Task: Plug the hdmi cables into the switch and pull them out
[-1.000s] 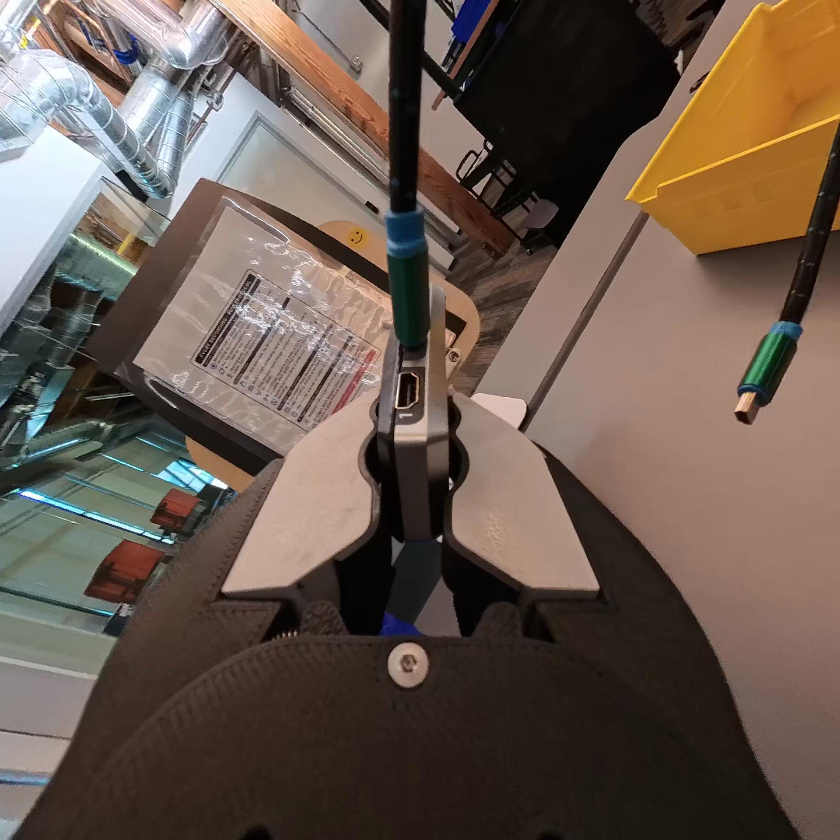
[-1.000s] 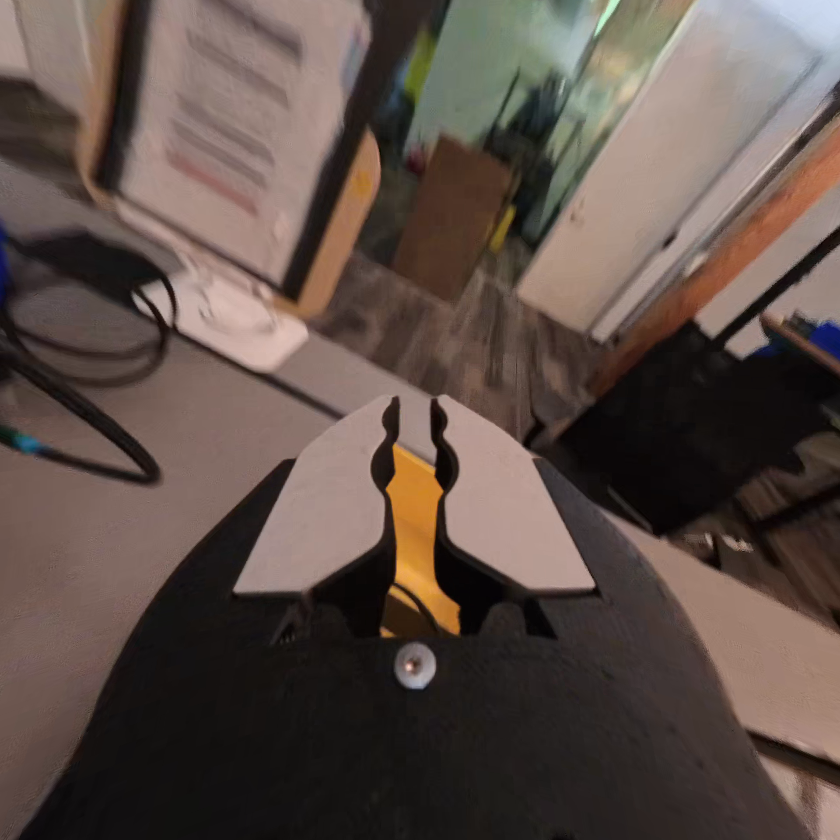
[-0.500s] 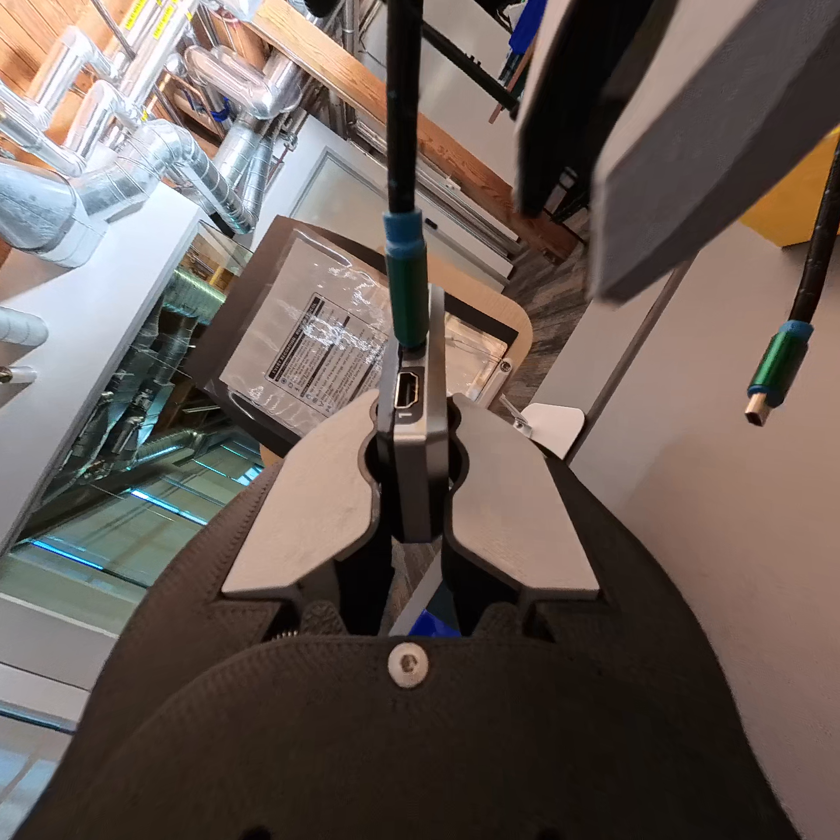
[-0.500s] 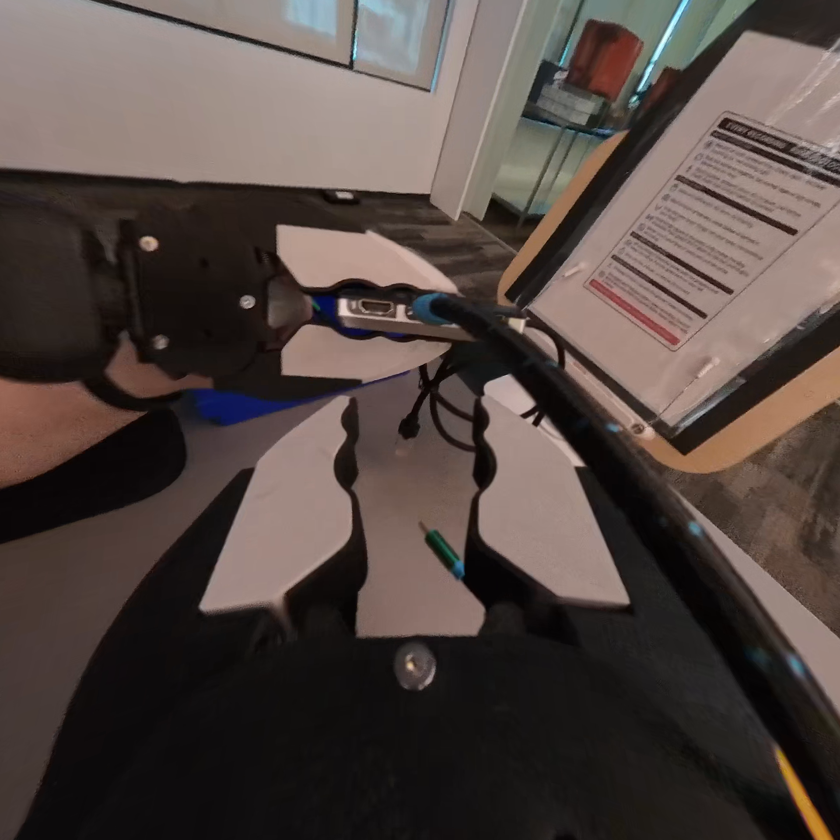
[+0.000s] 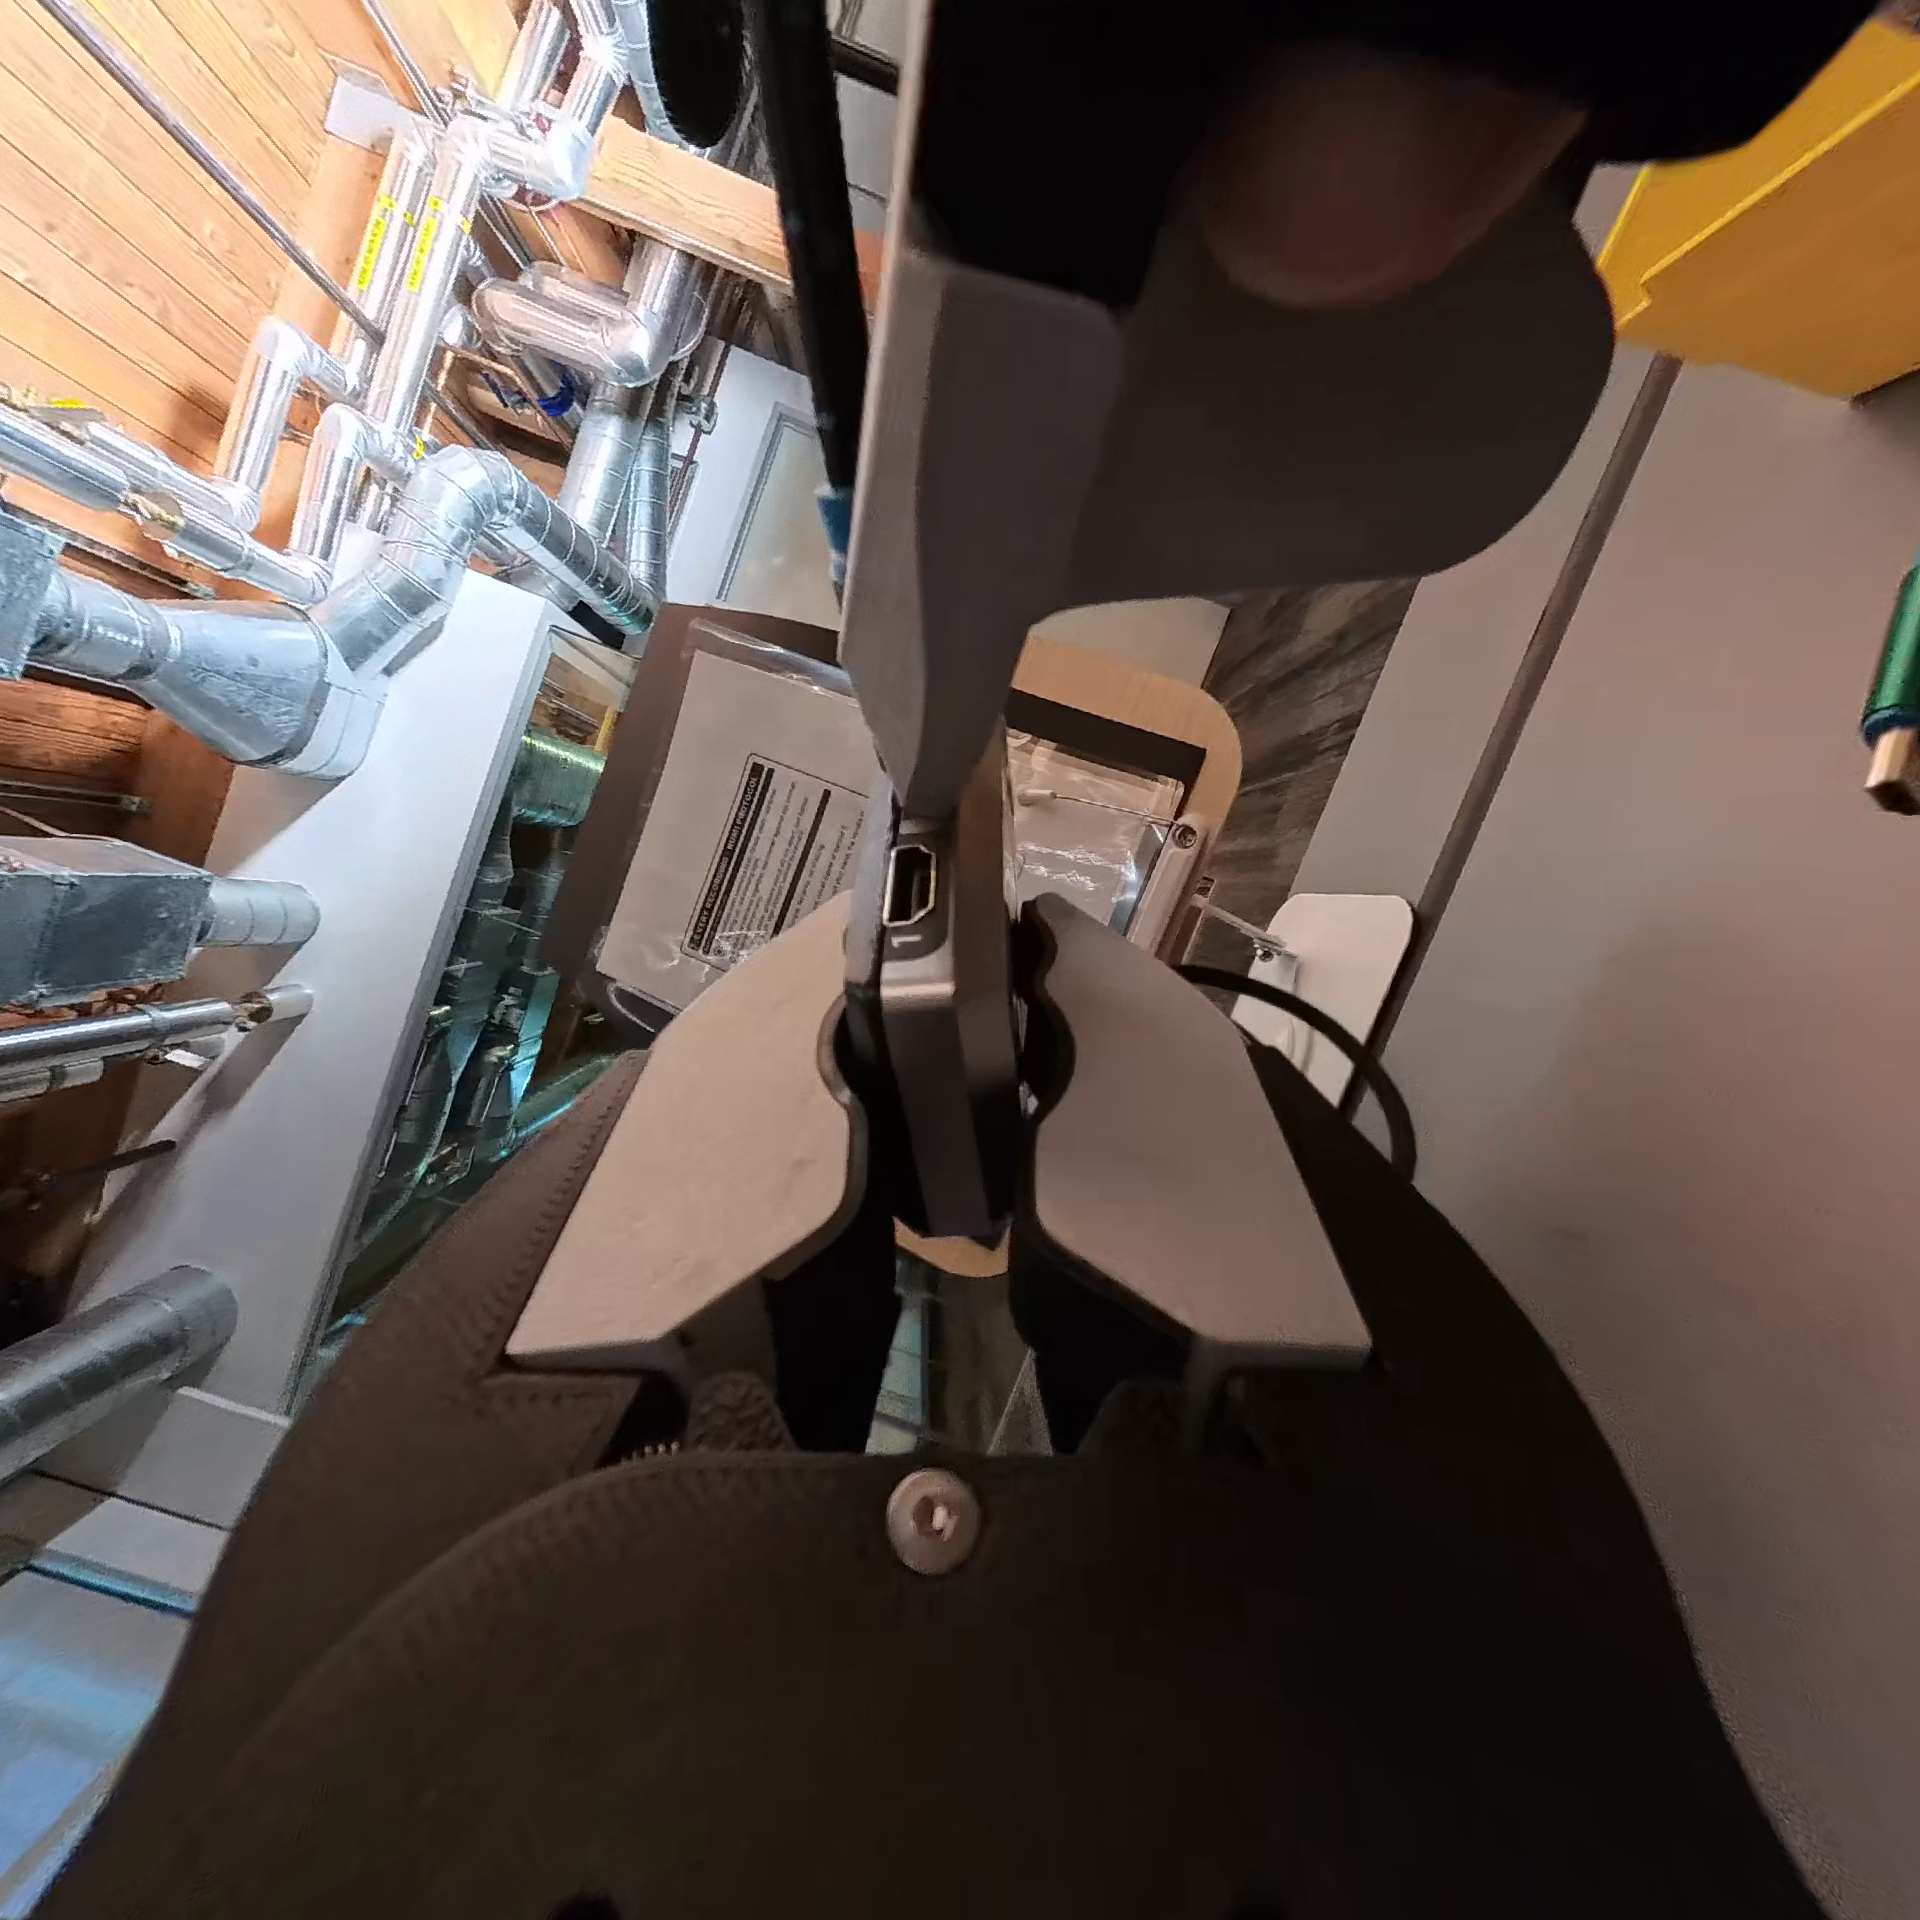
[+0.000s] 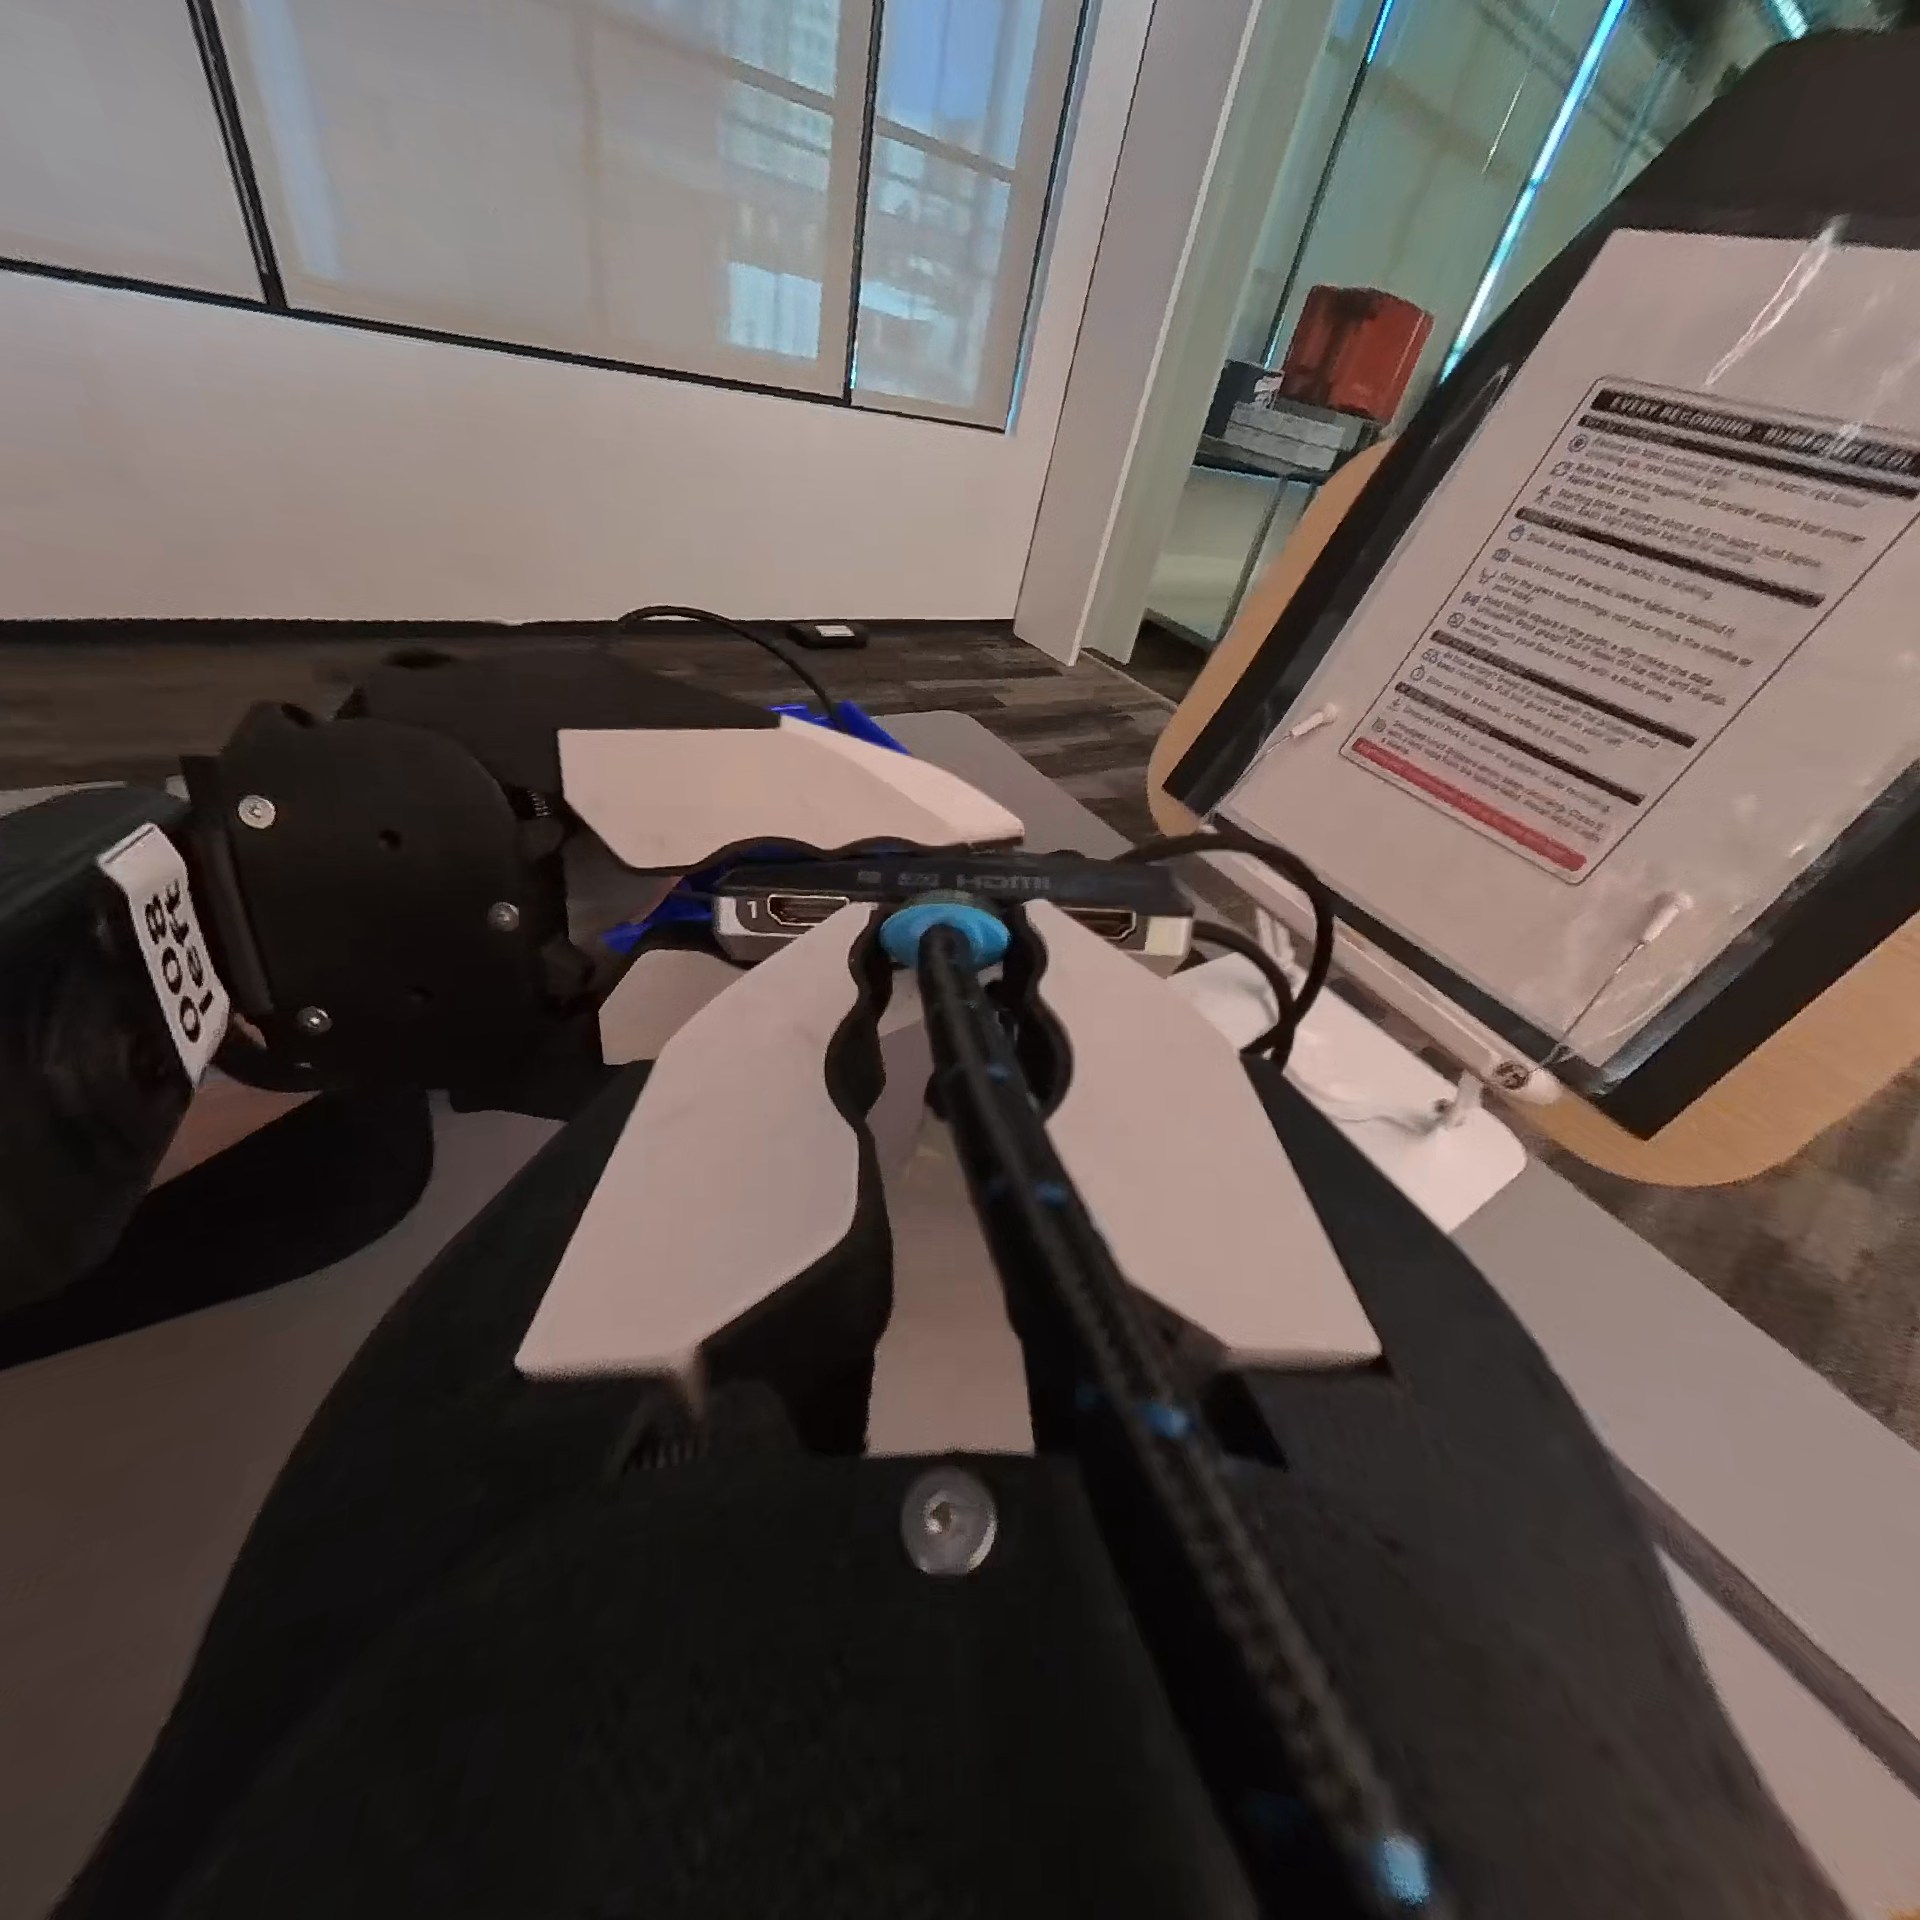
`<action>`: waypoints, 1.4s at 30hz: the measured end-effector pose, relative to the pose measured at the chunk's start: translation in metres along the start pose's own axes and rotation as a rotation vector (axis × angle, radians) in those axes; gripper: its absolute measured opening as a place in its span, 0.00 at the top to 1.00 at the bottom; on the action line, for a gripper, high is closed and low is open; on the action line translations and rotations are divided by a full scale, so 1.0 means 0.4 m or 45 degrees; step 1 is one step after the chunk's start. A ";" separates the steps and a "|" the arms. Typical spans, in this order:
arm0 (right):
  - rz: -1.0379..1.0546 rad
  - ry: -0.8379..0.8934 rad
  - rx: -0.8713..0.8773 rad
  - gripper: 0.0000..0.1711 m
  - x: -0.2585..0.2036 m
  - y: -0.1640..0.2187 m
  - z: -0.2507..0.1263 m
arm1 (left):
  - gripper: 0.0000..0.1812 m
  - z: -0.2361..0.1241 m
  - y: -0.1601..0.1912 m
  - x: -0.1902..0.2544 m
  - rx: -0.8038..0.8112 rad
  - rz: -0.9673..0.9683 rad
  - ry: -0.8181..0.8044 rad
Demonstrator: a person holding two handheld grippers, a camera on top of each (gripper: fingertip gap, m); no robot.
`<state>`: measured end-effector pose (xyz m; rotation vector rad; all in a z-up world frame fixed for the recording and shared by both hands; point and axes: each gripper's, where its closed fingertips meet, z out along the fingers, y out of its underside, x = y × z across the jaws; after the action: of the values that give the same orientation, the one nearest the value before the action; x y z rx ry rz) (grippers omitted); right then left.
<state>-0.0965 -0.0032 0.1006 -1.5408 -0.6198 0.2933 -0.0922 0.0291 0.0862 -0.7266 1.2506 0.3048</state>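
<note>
My left gripper (image 5: 940, 935) is shut on the grey HDMI switch (image 5: 940, 1049) and holds it edge-on above the table, one empty port facing the camera. In the right wrist view the switch (image 6: 935, 883) lies flat in the left gripper (image 6: 790, 894). A black braided HDMI cable (image 6: 1039, 1195) with a blue collar (image 6: 940, 928) sits in the middle port. My right gripper (image 6: 940, 940) is closed around that plug, and one of its fingers (image 5: 935, 582) hides the plug in the left wrist view. A second cable's green plug (image 5: 1893, 707) hangs free at the right.
A yellow bin (image 5: 1766, 239) stands on the grey table (image 5: 1662, 1039) at the upper right. A black board with a printed sheet (image 6: 1558, 675) stands on a white base (image 6: 1382, 1101) just behind the switch. Loose black cable loops (image 6: 1309, 935) lie by it. My two grippers' fingertips are within a few centimetres of each other.
My right gripper swung round from the yellow bin, came up to the switch and closed its fingers around the plugged-in cable's plug. My left gripper kept hold of the switch and tilted.
</note>
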 end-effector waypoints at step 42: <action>0.989 0.070 -0.705 0.87 0.326 0.393 -0.492 | 0.88 0.017 0.084 0.007 -0.107 -0.459 0.251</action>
<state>0.1483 -0.0908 -0.0127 -2.2838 -0.0147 0.7009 -0.1059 0.0579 0.0734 -1.0563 1.2684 -0.0114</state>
